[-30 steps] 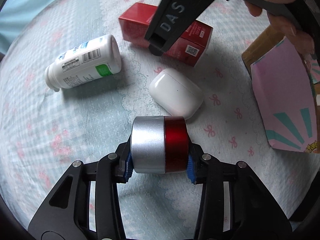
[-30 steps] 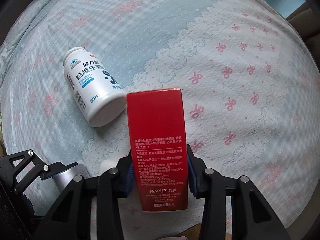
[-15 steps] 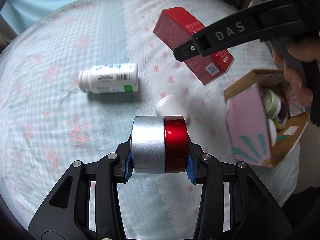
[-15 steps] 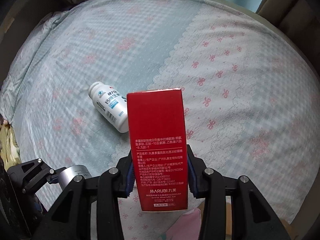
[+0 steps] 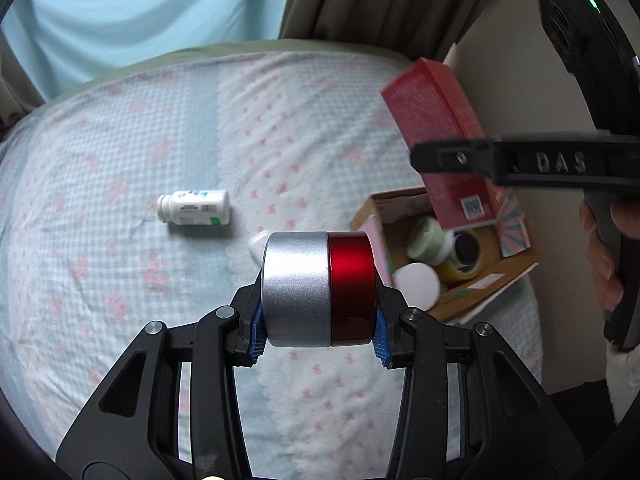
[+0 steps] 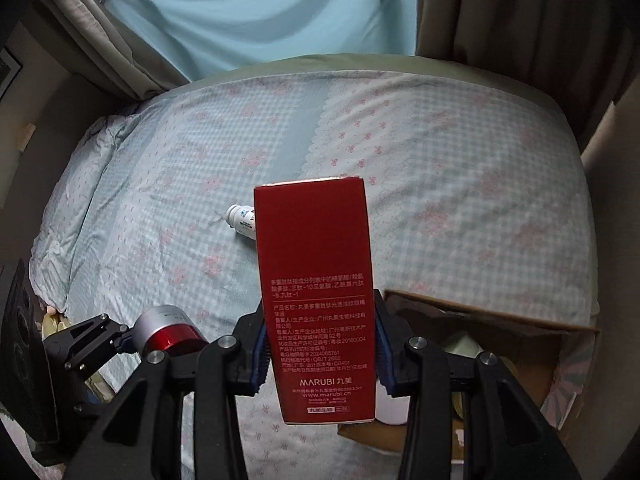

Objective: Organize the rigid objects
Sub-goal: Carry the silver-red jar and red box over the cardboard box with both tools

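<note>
Above a checked, flower-print bedspread (image 5: 120, 280), the left gripper (image 5: 318, 332) clamps a silver-and-red cylinder (image 5: 318, 288) while the right gripper (image 6: 320, 356) grips a red carton (image 6: 316, 280) over an open cardboard box (image 5: 472, 296).

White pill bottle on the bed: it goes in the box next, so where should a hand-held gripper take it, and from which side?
Grip the white pill bottle across its round body, coming from above. It lies on its side on the bedspread with clear space around it; the cap end is narrower.
</note>
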